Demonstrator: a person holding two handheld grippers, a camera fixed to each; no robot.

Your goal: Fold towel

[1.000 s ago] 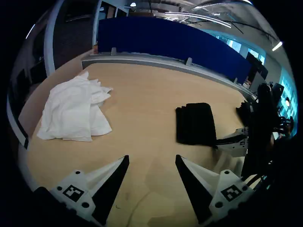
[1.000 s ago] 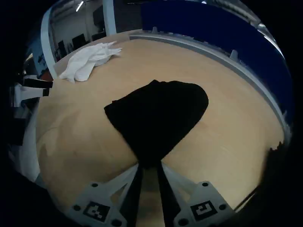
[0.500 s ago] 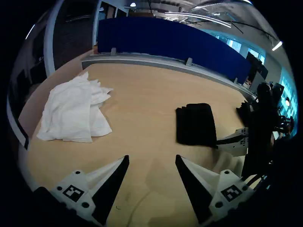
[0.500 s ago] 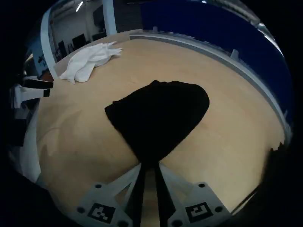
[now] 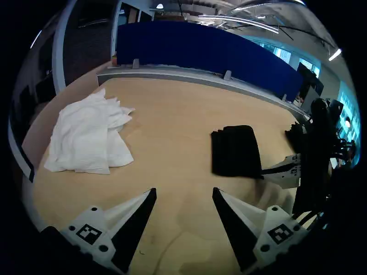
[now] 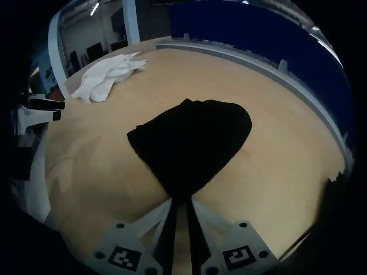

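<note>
Left gripper [image 5: 183, 189]: jaws wide, empty, above the table [image 5: 179, 110].
Right gripper [image 6: 181, 200]: jaws narrow, pinching the near corner of the black towel [image 6: 195, 137].
Black towel: folded, flat on table, well apart from the white towel [image 5: 87, 133].
Risk: slipping from the thin pinch, or unfolding of layers, if dragged by one corner.

1. The towel [image 6: 192, 142] is plain black, with no pattern.
2. The cloth [image 5: 87, 133] is plain white.
3. The desk [image 5: 174, 110] is pale tan with a faint wood grain; the rail [image 5: 183, 75] along its edge is light grey.
4. The partition [image 5: 206, 50] is deep blue.
5. On the left gripper [image 5: 183, 190], the fingers [image 5: 137, 224] are black inside and white outside, with black-and-white square markers [image 5: 88, 233].
6. The right gripper [image 6: 182, 201] has the same colours and markers.
</note>
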